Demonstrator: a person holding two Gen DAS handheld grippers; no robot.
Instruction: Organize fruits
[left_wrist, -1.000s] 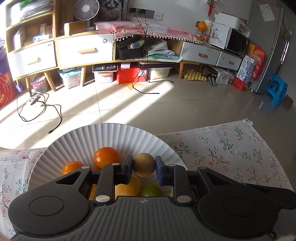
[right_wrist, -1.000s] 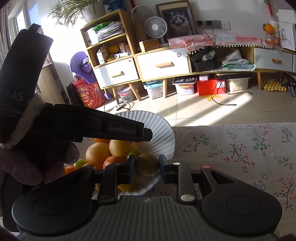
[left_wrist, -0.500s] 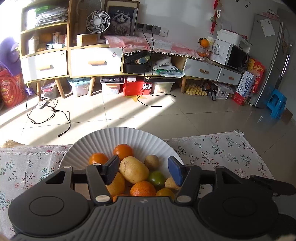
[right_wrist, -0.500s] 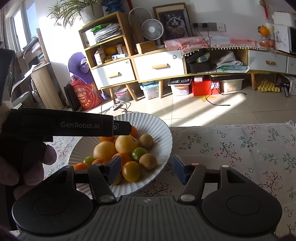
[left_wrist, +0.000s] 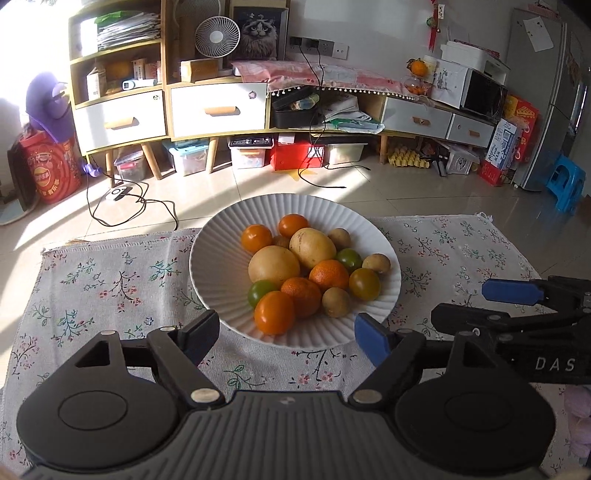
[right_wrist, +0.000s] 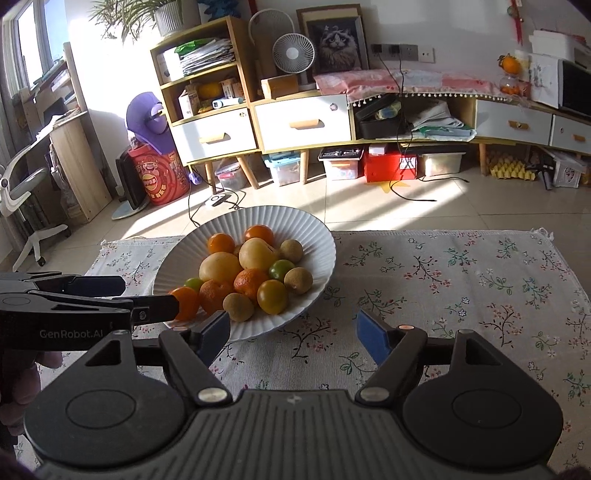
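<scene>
A white ribbed plate (left_wrist: 221, 273) (right_wrist: 317, 236) stands on the floral cloth and holds several fruits: orange tomatoes, tangerines, two large yellow fruits (left_wrist: 274, 264), green ones and small brown ones (right_wrist: 298, 280). My left gripper (left_wrist: 288, 338) is open and empty, just short of the plate's near rim. My right gripper (right_wrist: 293, 334) is open and empty, near the plate's right front rim. The right gripper also shows in the left wrist view (left_wrist: 517, 295), and the left gripper in the right wrist view (right_wrist: 122, 299), beside the plate.
The floral cloth (right_wrist: 461, 280) covers the table; its far edge (left_wrist: 424, 218) drops to the tiled floor. Cabinets, storage boxes and cables stand beyond.
Both grippers opened, each letting go of a small brown fruit into the plate, and both drew back toward me from the plate.
</scene>
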